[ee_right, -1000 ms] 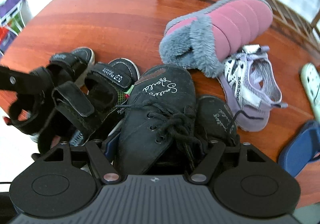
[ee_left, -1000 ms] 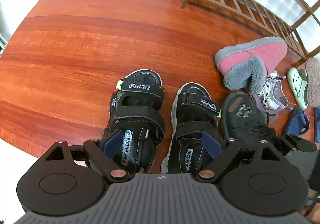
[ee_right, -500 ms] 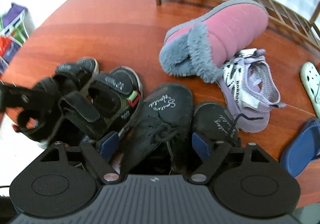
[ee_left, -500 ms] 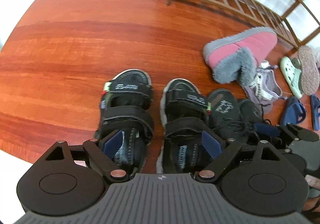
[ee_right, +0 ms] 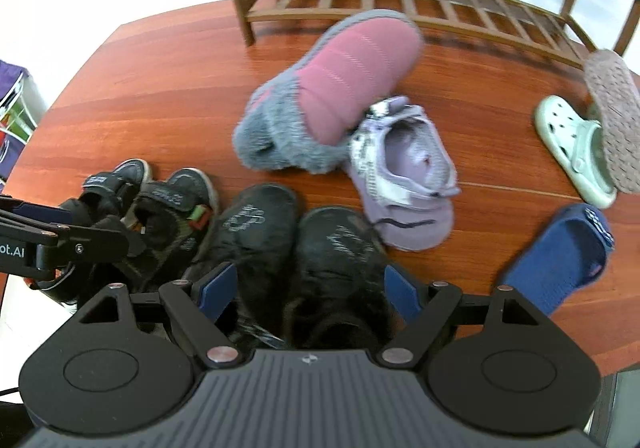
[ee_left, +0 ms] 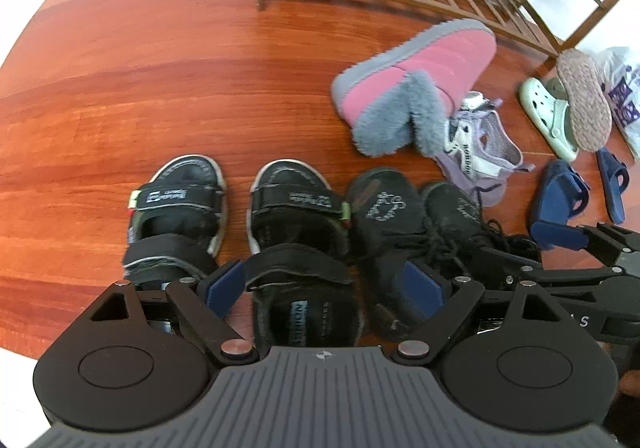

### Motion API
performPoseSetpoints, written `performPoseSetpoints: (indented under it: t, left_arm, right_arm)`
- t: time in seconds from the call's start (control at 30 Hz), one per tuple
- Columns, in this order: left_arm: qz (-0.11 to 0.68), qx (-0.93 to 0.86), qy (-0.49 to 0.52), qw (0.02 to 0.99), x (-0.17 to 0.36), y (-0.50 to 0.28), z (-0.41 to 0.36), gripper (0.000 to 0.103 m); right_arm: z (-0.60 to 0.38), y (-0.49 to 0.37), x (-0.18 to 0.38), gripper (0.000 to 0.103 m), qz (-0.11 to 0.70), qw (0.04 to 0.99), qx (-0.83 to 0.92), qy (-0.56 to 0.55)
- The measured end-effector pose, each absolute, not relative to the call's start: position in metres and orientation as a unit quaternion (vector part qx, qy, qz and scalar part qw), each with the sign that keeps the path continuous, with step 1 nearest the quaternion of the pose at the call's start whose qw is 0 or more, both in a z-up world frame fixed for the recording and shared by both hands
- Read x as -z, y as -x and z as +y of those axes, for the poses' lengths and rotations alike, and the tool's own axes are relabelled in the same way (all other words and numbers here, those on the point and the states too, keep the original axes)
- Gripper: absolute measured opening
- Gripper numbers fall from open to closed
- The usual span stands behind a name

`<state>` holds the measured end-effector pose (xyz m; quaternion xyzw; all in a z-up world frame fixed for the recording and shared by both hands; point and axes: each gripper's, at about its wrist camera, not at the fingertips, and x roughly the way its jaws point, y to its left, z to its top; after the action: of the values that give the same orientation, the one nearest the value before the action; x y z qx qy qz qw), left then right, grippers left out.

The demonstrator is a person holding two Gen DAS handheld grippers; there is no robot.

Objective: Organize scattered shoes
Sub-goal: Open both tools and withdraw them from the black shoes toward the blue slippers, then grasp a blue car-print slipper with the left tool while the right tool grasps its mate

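Both hand-held grippers (ee_left: pixel 324 288) (ee_right: pixel 308 290) tilt steeply down, jaws spread, over black shoes (ee_right: pixel 256 232).

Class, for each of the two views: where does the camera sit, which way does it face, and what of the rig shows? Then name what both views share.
Left wrist: on the left gripper, looking steeply down over the black sandals; the right gripper shows at its right edge.
Right wrist: on the right gripper, looking down over the black lace-up shoes; the left gripper shows at left.
Shared: sandals, lace-ups, pink boot, wooden rack.
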<state>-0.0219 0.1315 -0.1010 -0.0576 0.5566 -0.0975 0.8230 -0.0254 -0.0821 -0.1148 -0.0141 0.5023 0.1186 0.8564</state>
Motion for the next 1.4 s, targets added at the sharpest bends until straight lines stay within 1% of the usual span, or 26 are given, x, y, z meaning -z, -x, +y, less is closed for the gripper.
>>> performPoseSetpoints:
  t: [0.27,0.43,0.57,0.6,0.63,0.67,0.7,0.93,0.97,1.0,1.33,1.4]
  left_arm:
    - [0.570,0.160,0.013,0.806,0.105,0.023,0.090,0.087]
    - [0.575,0.204,-0.010,0.792,0.109,0.027,0.061,0.086]
    - [0.583,0.234,-0.025,0.778,0.116,0.029,0.040,0.077]
    - [0.585,0.238,-0.027,0.775,0.119,0.029,0.037,0.073]
    - [0.590,0.243,-0.031,0.769,0.123,0.029,0.032,0.072]
    - [0.593,0.245,-0.038,0.766,0.127,0.030,0.028,0.072]
    - [0.590,0.246,-0.045,0.767,0.127,0.031,0.026,0.072]
    - [0.588,0.249,-0.073,0.766,0.128,0.036,0.019,0.073]
    - [0.588,0.248,-0.077,0.766,0.129,0.037,0.018,0.073]
    - [0.588,0.247,-0.078,0.766,0.128,0.038,0.019,0.073]
    - [0.588,0.215,-0.061,0.777,0.120,0.040,0.029,0.075]
    - [0.585,0.214,-0.061,0.780,0.116,0.039,0.029,0.078]
  right_arm:
    - [-0.118,0.028,0.117,0.085,0.513,0.852,-0.101,0.001]
    - [-0.134,0.033,0.121,0.085,0.519,0.849,-0.098,-0.008]
    - [-0.143,0.036,0.123,0.085,0.521,0.847,-0.102,-0.015]
    - [-0.146,0.037,0.124,0.085,0.523,0.846,-0.104,-0.017]
    - [-0.148,0.037,0.124,0.084,0.524,0.845,-0.107,-0.019]
    - [-0.150,0.038,0.125,0.081,0.525,0.843,-0.109,-0.021]
    - [-0.152,0.039,0.126,0.080,0.528,0.842,-0.112,-0.024]
    - [-0.155,0.044,0.139,0.079,0.547,0.825,-0.129,-0.055]
    - [-0.153,0.045,0.141,0.076,0.549,0.823,-0.133,-0.055]
    - [-0.151,0.046,0.143,0.075,0.551,0.822,-0.137,-0.054]
    - [-0.154,0.047,0.134,0.074,0.536,0.826,-0.153,-0.075]
    - [-0.160,0.048,0.127,0.075,0.530,0.831,-0.150,-0.077]
